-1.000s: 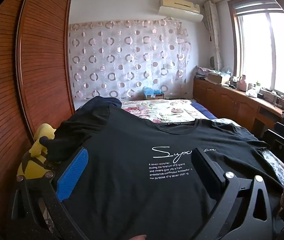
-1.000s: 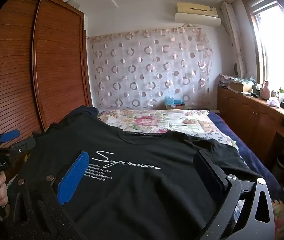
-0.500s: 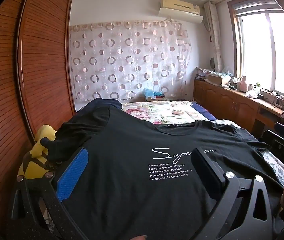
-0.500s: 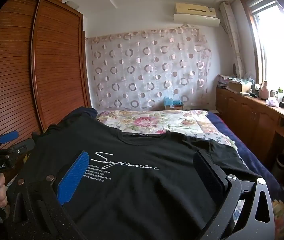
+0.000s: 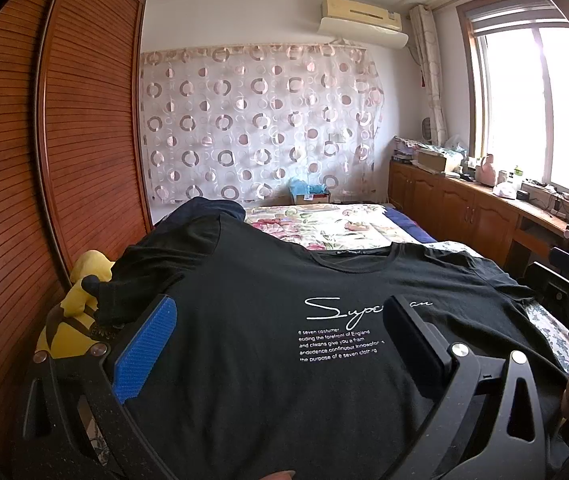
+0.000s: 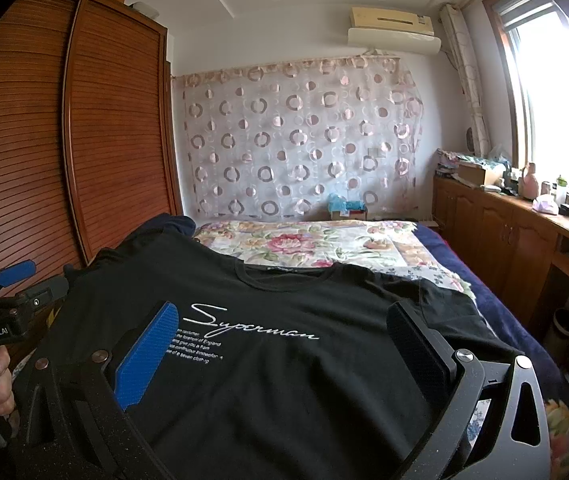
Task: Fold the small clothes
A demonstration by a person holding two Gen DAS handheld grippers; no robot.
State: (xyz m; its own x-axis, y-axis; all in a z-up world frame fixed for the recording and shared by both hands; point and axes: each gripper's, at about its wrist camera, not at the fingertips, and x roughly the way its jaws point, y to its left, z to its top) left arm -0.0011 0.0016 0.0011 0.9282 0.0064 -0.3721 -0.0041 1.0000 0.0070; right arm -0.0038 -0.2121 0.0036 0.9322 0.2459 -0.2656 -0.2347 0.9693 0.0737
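Both the left gripper (image 5: 280,324) and right gripper (image 6: 282,326) gape wide, empty, over the black T-shirt (image 5: 268,344), collar at 12 o'clock.

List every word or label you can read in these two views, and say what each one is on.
"Superman": white script on the chest of the black T-shirt; the right finger of the left gripper covers its middle in the left wrist view.
"the purpose of e seven cloth..." and four lines above it: small print under the script, only partly legible.
"GenRobot.AI": on the left gripper's body, seen in the right wrist view.
Neck label: too small to read.
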